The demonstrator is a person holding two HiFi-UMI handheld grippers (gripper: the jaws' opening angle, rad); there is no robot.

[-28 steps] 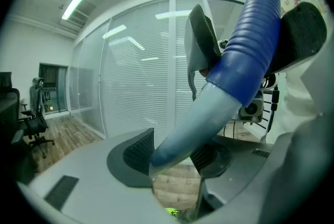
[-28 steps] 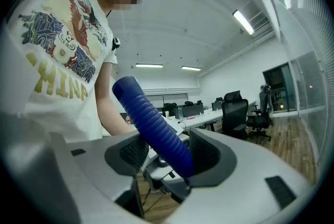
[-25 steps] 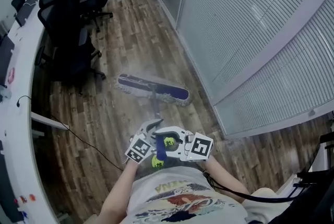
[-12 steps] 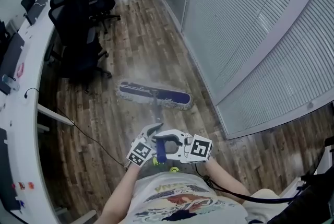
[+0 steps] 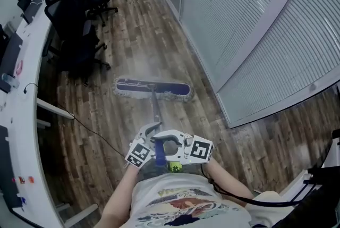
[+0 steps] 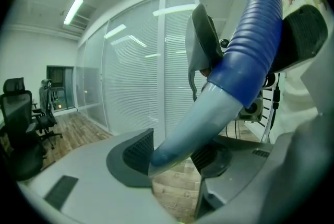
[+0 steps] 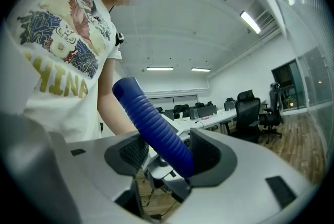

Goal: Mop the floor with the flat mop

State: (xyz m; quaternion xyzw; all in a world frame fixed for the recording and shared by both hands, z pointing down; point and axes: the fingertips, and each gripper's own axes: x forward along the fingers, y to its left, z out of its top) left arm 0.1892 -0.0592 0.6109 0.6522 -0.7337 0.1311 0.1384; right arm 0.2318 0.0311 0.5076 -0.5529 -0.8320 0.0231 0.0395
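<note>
The flat mop head [image 5: 153, 89], a blue pad with a pale fringe, lies flat on the wood floor ahead of me. Its grey handle [image 5: 155, 112] runs back to my hands and ends in a blue ribbed grip [image 5: 160, 155]. My left gripper [image 5: 146, 139] is shut on the handle, whose grey tube [image 6: 195, 124] crosses between its pads [image 6: 136, 152]. My right gripper [image 5: 172, 143] sits just right of it, shut on the blue grip [image 7: 156, 131]. In the right gripper view the grip fills the gap between the pads [image 7: 207, 151].
Black office chairs [image 5: 74, 25] stand along a long white desk [image 5: 21, 78] at the left. A thin cable [image 5: 90, 134] trails over the floor from the desk. A glass wall with blinds [image 5: 255, 35] runs along the right. Dark gear [image 5: 319, 192] sits at the lower right.
The mop head has swung from a slant to nearly square across the floor, and both grippers have moved along with the handle. Their hold is unchanged.
</note>
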